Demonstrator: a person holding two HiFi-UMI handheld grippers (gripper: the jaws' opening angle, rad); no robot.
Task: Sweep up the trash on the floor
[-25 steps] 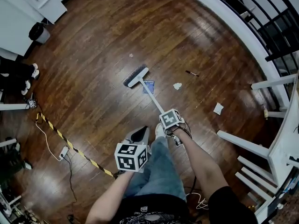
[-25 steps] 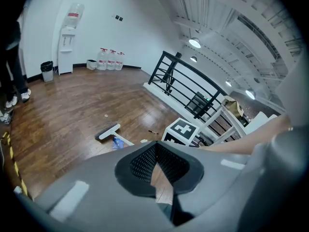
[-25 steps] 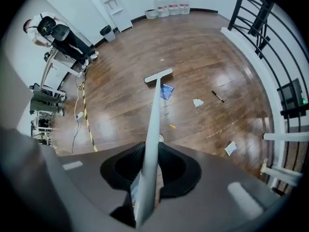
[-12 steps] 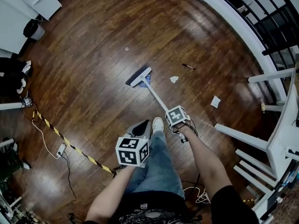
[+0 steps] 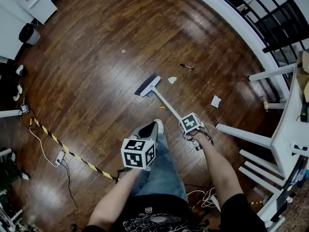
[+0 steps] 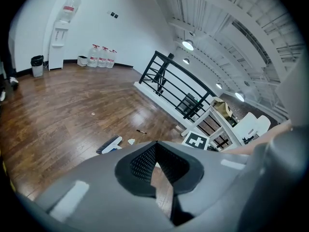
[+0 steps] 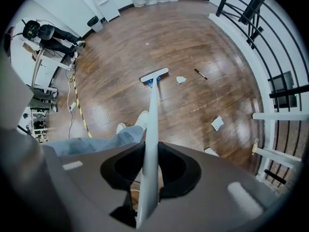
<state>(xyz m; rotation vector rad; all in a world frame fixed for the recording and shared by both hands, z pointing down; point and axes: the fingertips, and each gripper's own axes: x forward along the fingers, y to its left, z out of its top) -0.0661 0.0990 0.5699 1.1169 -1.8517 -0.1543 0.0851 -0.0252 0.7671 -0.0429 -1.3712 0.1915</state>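
Note:
My right gripper [image 5: 182, 120] [image 7: 148, 151] is shut on the pale handle of a broom. The broom's head [image 5: 148, 84] [image 7: 154, 75] rests on the wood floor ahead of my feet. A blue scrap [image 5: 150, 94] peeks out from under the head. Just to its right lies a crumpled white paper [image 5: 172, 79] [image 7: 180, 79]. Farther right are a black pen [image 5: 186, 66] and a flat white paper [image 5: 215, 101]. A small crumb [image 5: 123, 51] lies farther out. My left gripper [image 5: 152, 126] [image 6: 155, 144] hangs by my left leg, its tips together, holding nothing.
A white curved railing [image 5: 227, 13] borders the floor at the right, with white furniture legs [image 5: 241, 134] near my right arm. A yellow-black taped cable [image 5: 72, 154] crosses the floor at the left. A black bin [image 5: 26, 34] stands far left.
The broom head has slid right, closer to the crumpled paper, and now covers most of the blue scrap. My right gripper drew back toward me. The left gripper stays shut and empty.

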